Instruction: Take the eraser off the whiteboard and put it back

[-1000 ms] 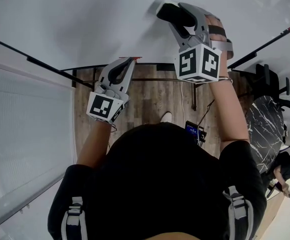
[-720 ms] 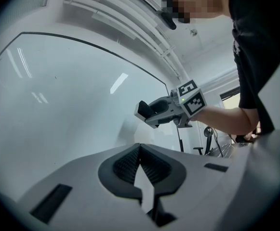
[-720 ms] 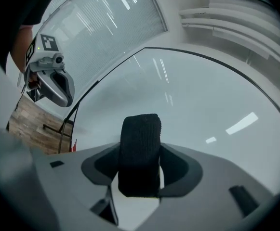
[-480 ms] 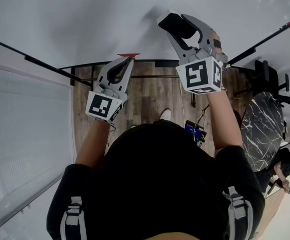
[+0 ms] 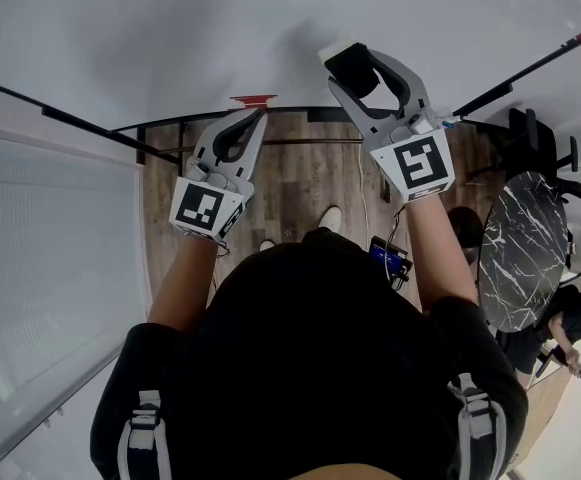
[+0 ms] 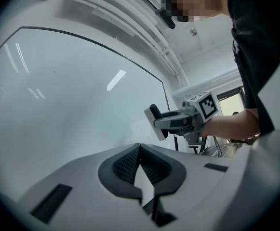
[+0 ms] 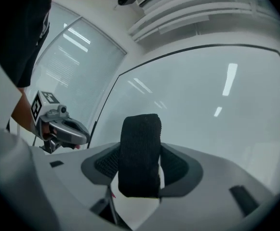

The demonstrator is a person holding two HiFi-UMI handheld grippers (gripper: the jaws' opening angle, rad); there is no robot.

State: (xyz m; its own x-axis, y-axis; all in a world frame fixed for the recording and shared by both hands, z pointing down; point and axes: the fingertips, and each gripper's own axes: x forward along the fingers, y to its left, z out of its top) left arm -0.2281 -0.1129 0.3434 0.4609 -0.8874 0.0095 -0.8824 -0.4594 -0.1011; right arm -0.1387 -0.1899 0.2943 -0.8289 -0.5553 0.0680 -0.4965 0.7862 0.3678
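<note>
The eraser, a white block with black felt, is clamped between the jaws of my right gripper. It is held close in front of the whiteboard; I cannot tell whether it touches the board. From the left gripper view the eraser shows beyond my jaws, white side toward the board. My left gripper is shut with nothing in it, its tips meeting near the board's lower edge, left of the right gripper.
A small red object sits at the board's lower edge beside the left gripper's tip. A glazed wall with blinds runs on the left. A black marble table, chairs and a seated person are on the right.
My right gripper has rolled with the eraser in it and come down and slightly right along the board. The left gripper has stayed put.
</note>
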